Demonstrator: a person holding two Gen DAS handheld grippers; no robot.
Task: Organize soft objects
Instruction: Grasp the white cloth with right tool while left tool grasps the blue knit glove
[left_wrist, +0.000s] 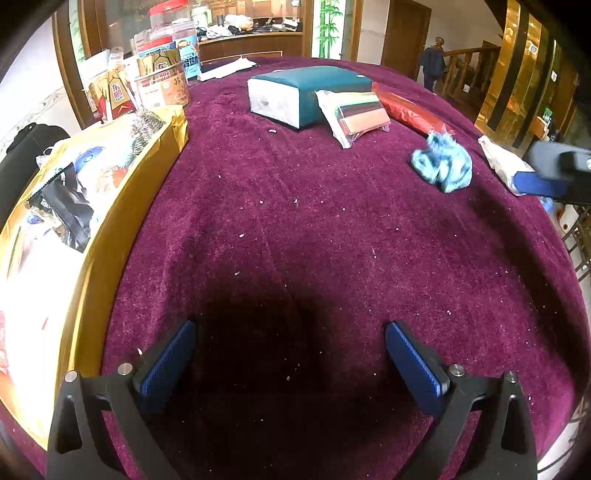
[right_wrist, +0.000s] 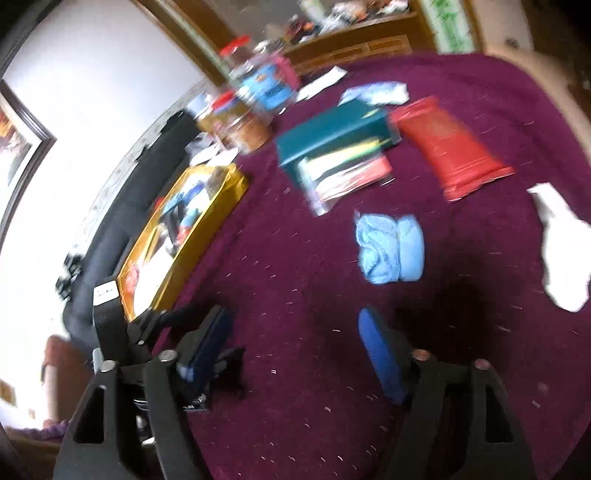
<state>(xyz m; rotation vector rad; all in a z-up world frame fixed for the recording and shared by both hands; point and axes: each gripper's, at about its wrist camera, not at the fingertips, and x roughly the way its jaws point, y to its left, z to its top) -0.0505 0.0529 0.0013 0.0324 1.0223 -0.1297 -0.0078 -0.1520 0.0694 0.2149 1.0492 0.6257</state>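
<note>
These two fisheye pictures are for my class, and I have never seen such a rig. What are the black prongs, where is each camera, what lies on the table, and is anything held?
A person holds a two-finger gripper in each hand; a camera on each looks forward along its fingers. One view shows the left gripper, the other, blurred, the right gripper. Both stand open and hold nothing. On the purple tablecloth lie a blue cloth, a teal tissue pack, a red packet, a white cloth and a yellow box of mixed things.
</note>
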